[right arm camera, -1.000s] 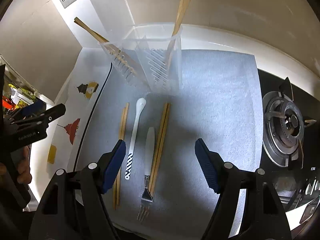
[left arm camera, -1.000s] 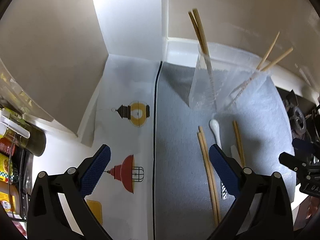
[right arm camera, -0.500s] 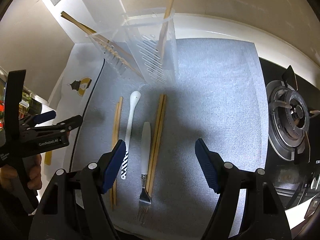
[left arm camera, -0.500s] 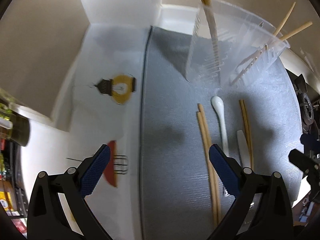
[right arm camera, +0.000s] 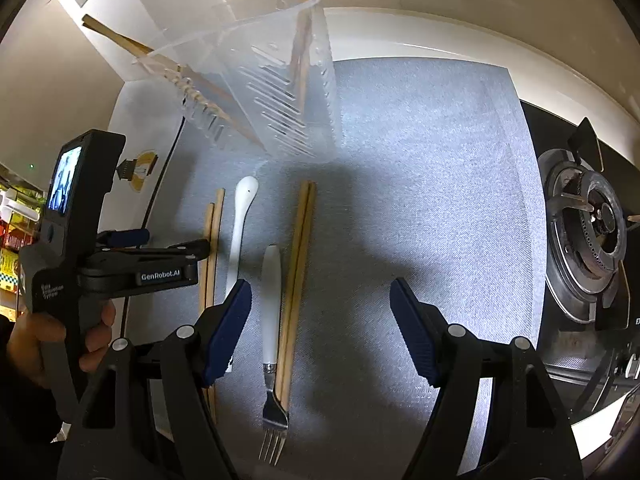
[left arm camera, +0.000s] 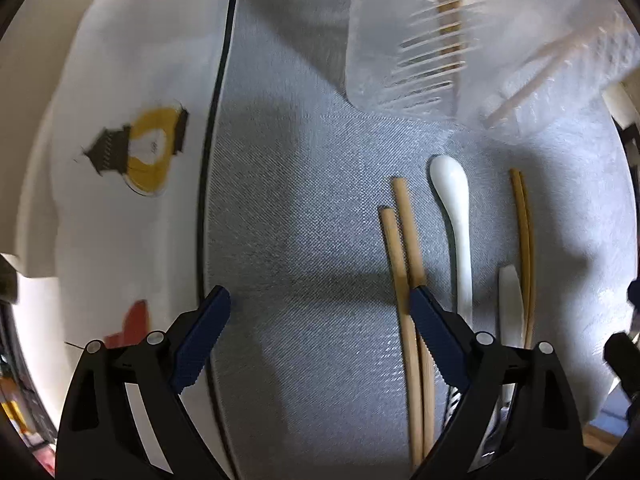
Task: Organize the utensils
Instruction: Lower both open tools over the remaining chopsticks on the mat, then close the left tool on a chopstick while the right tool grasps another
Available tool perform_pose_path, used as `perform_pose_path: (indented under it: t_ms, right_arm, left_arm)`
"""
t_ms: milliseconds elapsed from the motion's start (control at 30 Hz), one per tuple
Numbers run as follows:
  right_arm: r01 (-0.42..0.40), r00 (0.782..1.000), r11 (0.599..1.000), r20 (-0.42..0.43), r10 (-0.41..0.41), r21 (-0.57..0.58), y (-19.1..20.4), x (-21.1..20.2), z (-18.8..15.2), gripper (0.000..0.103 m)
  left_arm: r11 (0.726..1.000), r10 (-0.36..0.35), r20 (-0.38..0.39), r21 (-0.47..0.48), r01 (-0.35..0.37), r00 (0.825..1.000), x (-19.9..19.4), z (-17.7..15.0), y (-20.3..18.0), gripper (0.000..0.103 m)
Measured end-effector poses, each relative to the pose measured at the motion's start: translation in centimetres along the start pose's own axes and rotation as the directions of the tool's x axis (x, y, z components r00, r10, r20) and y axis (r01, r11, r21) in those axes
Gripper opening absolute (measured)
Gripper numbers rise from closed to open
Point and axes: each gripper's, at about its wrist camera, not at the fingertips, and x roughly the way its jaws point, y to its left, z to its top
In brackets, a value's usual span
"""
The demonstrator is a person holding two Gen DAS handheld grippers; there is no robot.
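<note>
On a grey mat [right arm camera: 420, 160] lie a pair of wooden chopsticks [left arm camera: 404, 248], a white spoon [left arm camera: 454, 200], a white-handled fork [right arm camera: 271, 300] and a second chopstick pair [right arm camera: 298, 264]. A clear slotted utensil holder [right arm camera: 280, 92] stands behind them with chopsticks in it. My left gripper [left arm camera: 320, 312] is open, low over the mat, its right finger over the left chopstick pair; it also shows in the right wrist view [right arm camera: 172, 242]. My right gripper [right arm camera: 320, 316] is open and empty above the fork and right chopsticks.
A gas stove burner [right arm camera: 588, 228] sits right of the mat. A white printed mat with lamp pictures [left arm camera: 136, 152] lies to the left, past a black seam [left arm camera: 210, 160]. Bottles and packets [right arm camera: 12, 232] stand at far left. A wall runs behind the holder.
My left gripper has moved forward, down and right, over the grey mat, reaching the left chopstick pair. My right gripper has shifted slightly closer to the fork.
</note>
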Motion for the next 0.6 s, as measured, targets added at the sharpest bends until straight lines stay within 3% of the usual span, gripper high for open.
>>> perform_pose_path:
  t_ms: [300, 367, 400, 500, 600]
  right_arm:
    - [0.001, 1.0, 1.0, -0.015, -0.001, -0.02, -0.1, 1.8, 1.1, 0.07]
    - [-0.011, 0.999, 1.0, -0.052, 0.009, -0.027, -0.1, 3.1, 1.8, 0.052]
    - [-0.015, 0.997, 0.999, -0.073, 0.013, -0.038, 0.0, 3.8, 2.1, 0.033]
    - [-0.03, 0.995, 0.998, -0.097, 0.025, -0.053, 0.4, 5.4, 2.9, 0.027]
    - [-0.053, 0.992, 0.998, -0.115, 0.048, -0.043, 0.5, 6.5, 3.2, 0.027]
  left_arm:
    - [1.0, 0.017, -0.012, -0.001, -0.017, 1.0, 0.5, 0.7, 0.4, 0.087]
    - [1.0, 0.013, -0.011, 0.001, -0.013, 1.0, 0.6, 1.3, 0.6, 0.084]
    - [1.0, 0.012, -0.01, 0.003, -0.012, 1.0, 0.6, 1.5, 0.6, 0.08]
    - [1.0, 0.0, -0.011, 0.005, 0.0, 1.0, 0.8, 2.3, 0.5, 0.078]
    - [1.0, 0.007, -0.012, 0.01, -0.007, 1.0, 1.1, 2.6, 0.7, 0.078]
